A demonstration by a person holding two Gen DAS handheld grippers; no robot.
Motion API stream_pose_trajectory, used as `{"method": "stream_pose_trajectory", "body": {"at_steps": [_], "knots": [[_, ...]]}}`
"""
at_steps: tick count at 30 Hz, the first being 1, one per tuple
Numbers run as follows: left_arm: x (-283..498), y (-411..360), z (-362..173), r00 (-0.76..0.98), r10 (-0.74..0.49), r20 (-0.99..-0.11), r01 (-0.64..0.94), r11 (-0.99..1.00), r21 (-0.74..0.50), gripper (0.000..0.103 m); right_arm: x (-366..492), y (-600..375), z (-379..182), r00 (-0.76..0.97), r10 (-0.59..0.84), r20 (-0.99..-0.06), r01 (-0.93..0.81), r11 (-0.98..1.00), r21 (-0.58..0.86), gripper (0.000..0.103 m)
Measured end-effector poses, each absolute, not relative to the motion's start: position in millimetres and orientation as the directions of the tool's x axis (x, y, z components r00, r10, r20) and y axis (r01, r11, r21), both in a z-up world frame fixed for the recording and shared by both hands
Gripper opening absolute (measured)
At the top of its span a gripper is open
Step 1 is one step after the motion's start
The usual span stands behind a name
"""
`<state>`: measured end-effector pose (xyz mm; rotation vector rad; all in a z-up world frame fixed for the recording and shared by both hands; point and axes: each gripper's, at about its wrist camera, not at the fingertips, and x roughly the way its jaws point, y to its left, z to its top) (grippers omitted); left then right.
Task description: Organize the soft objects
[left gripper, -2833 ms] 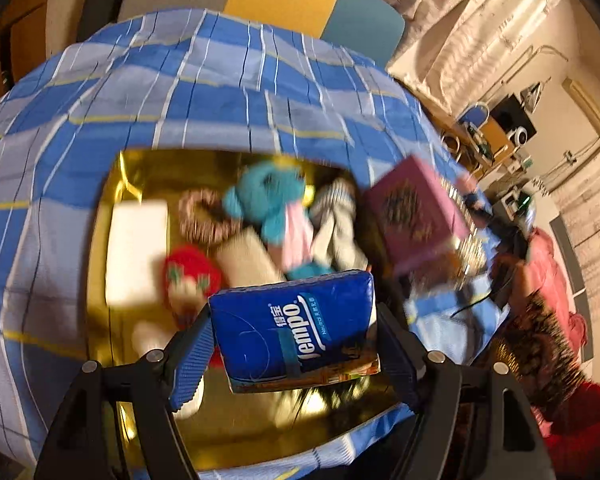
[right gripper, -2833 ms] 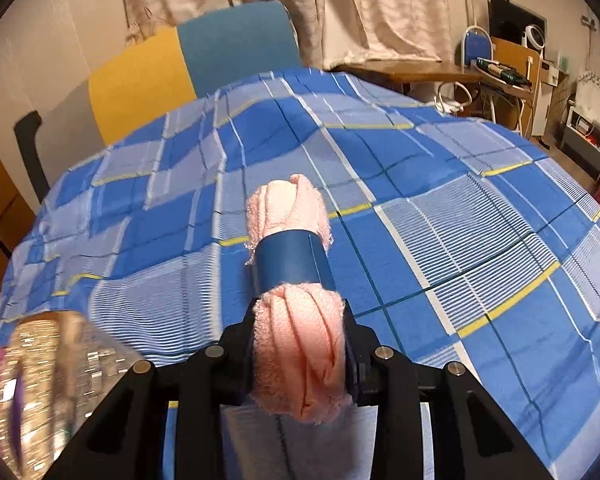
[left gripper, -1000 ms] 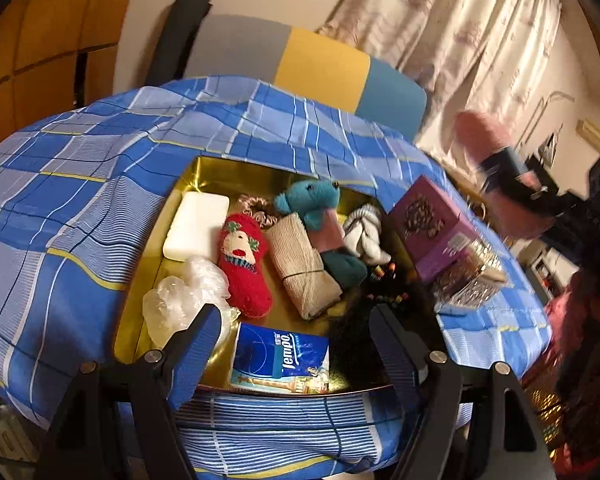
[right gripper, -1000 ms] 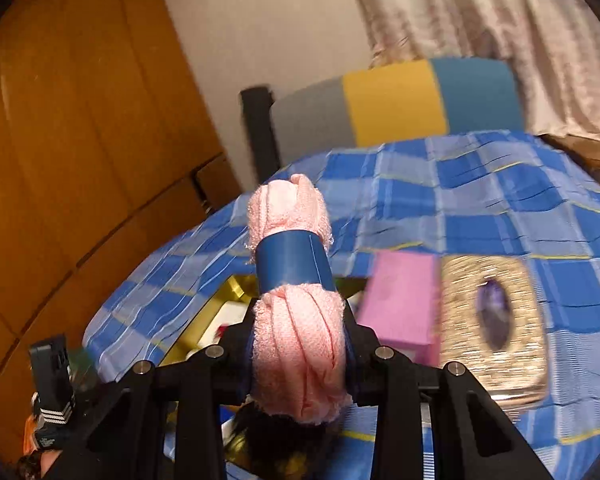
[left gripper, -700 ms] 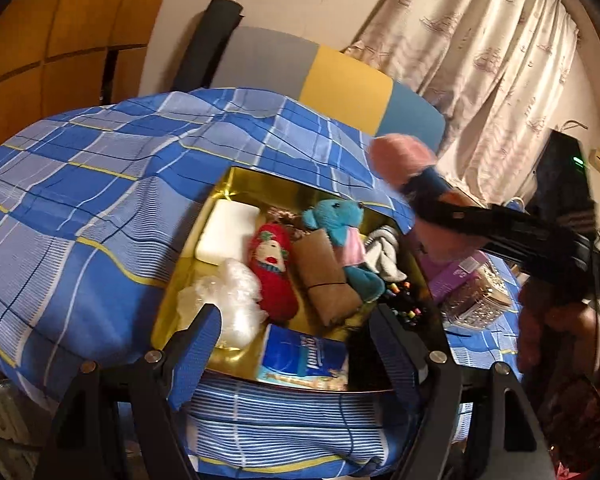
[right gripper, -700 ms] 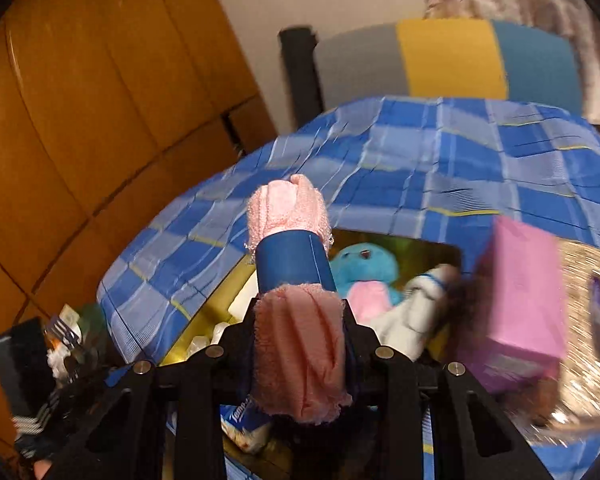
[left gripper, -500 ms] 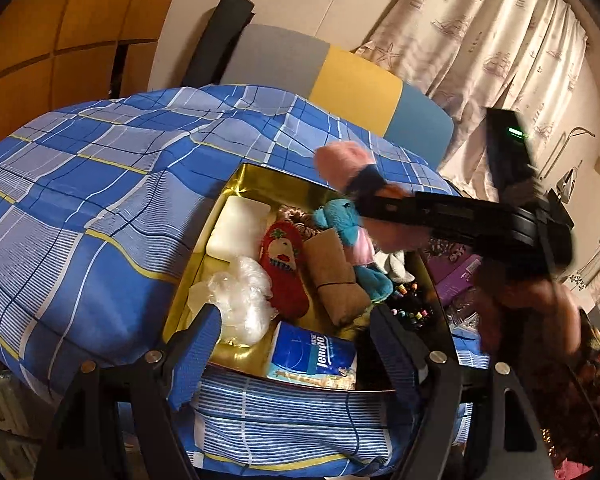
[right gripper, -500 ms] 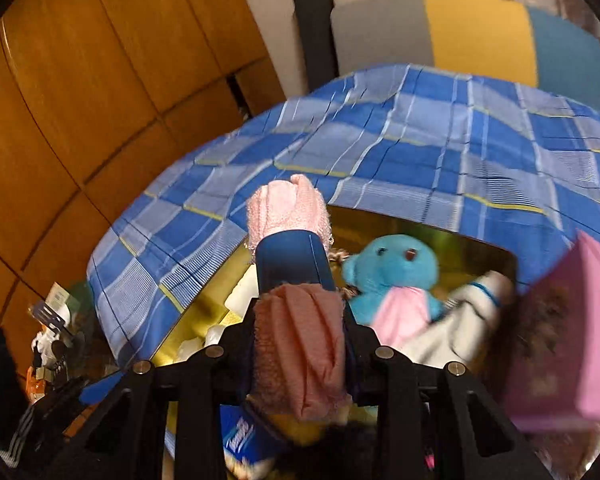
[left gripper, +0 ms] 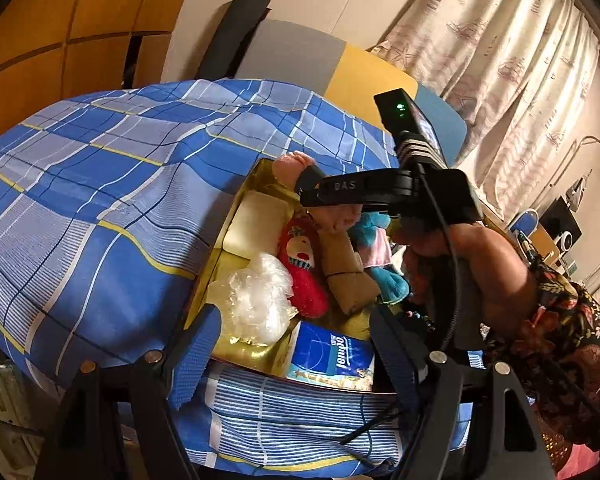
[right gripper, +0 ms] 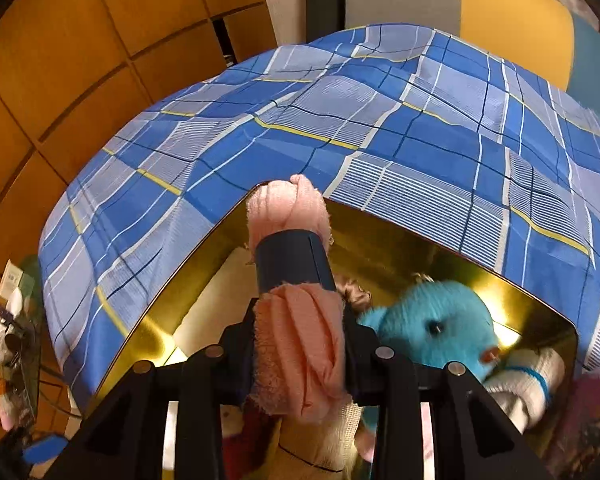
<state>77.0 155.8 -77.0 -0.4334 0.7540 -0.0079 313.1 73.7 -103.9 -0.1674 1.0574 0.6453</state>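
Placing step in hand: right gripper [right gripper: 300, 356] clenched on pink towel roll [right gripper: 292, 240], centre frame over gold tray [right gripper: 380, 236]; left gripper [left gripper: 292, 344] released, empty, lower frame; next move probably lowering roll into free spot, then letting go.

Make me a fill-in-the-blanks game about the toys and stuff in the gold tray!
1. The right hand-held gripper holds a pink towel roll with a ____ band around it.
2. The plush toy beside the roll is ____ in colour.
3. The left hand-held gripper holds ____.
4. The Tempo tissue pack lies in the ____ tray.

Missing words: blue; turquoise; nothing; gold
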Motion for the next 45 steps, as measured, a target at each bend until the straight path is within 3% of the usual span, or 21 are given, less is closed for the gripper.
{"method": "stream_pose_trajectory", "body": {"at_steps": [5, 10, 17, 23, 32, 39, 45], "knots": [[78, 157, -78, 0.727, -0.158, -0.668, -0.153, 0.911, -0.382, 0.078, 313, 83, -115, 0.337, 0.368, -0.867, -0.576, 0.809, 0.119, 0.042], [78, 159, -80, 0.723, -0.159, -0.672, -0.164, 0.906, -0.391, 0.078, 308, 63, -114, 0.317, 0.396, -0.862, -0.535, 0.825, 0.182, 0.052], [79, 158, -80, 0.718, -0.164, -0.677, -0.172, 0.9, -0.4, 0.078, 269, 29, -96, 0.36, 0.446, -0.819, -0.507, 0.831, 0.23, 0.053], [76, 150, -69, 0.713, -0.088, -0.695, -0.213, 0.918, -0.334, 0.078, 234, 2, -72, 0.443, 0.453, -0.773, -0.472, 0.851, 0.228, 0.066], [63, 135, -60, 0.684, 0.024, -0.729, -0.261, 0.941, -0.214, 0.078, 183, -29, -47, 0.532, 0.406, -0.743, -0.424, 0.887, 0.181, 0.075], [48, 122, -48, 0.706, 0.061, -0.706, -0.255, 0.951, -0.174, 0.078, 148, -45, -35, 0.599, 0.343, -0.724, -0.373, 0.919, 0.127, 0.094], [36, 108, -41, 0.706, 0.092, -0.702, -0.26, 0.956, -0.137, 0.078, 113, -58, -28, 0.657, 0.282, -0.699, -0.335, 0.94, 0.064, 0.096]]}}
